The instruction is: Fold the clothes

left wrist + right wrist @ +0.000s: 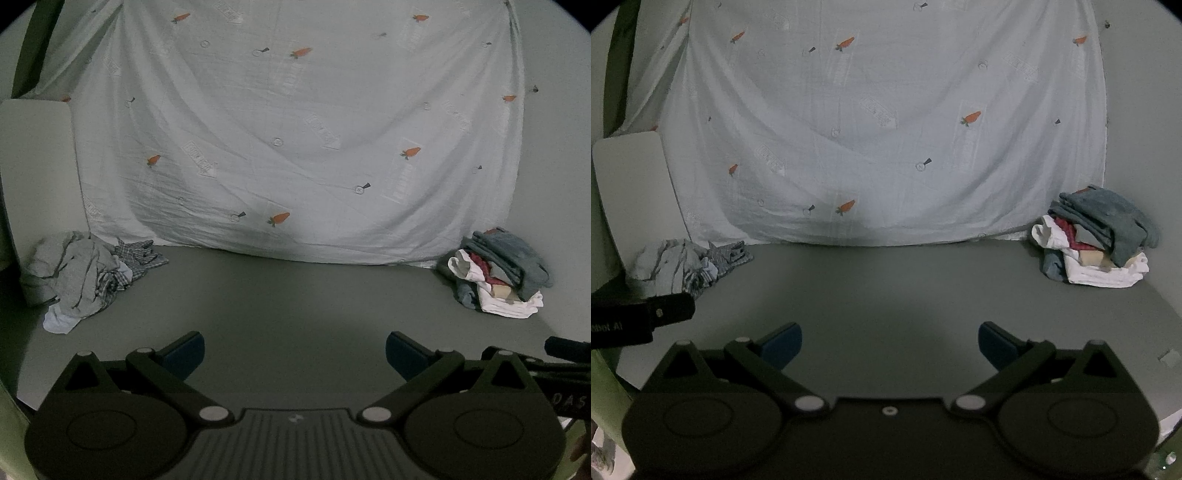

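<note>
A crumpled heap of unfolded clothes, grey and checked, lies at the far left of the grey table. A stack of folded clothes, with a grey-blue piece on top and white below, sits at the far right. My left gripper hangs open over the table's near middle, nothing between its blue pads. My right gripper is open too, empty, over the same near area. Both are well short of either pile.
A pale sheet printed with carrots hangs behind the table. A white panel stands at the left. The other gripper's black body shows at the left of the right wrist view, and at the right edge of the left one.
</note>
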{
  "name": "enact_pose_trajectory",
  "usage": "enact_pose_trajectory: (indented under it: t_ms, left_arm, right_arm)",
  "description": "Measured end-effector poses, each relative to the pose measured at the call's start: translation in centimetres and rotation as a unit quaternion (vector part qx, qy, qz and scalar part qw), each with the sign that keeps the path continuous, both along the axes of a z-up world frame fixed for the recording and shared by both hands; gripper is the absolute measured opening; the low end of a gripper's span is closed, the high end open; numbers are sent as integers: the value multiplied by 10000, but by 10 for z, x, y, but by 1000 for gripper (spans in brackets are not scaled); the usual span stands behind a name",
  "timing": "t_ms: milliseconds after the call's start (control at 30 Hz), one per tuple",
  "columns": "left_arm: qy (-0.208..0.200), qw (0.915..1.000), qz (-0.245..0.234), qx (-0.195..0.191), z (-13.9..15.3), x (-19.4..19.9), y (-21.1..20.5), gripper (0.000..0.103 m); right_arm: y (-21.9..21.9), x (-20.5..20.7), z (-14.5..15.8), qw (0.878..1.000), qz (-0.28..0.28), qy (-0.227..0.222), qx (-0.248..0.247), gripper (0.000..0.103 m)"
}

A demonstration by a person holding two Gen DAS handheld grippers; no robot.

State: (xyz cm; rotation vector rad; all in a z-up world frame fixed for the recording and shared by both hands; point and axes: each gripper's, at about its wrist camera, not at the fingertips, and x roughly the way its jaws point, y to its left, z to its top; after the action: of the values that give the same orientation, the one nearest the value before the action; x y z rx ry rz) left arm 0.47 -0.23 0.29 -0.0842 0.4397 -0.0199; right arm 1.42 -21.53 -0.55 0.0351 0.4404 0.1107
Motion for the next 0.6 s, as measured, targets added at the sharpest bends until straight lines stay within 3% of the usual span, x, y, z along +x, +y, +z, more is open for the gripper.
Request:
enact_pose_trajectory:
  t_ms: [600]
  left_arm:
    - [128, 9999, 67, -44, -7, 2, 10, 103]
  right_arm:
    - [2, 3, -4, 9997, -155, 76, 177, 103]
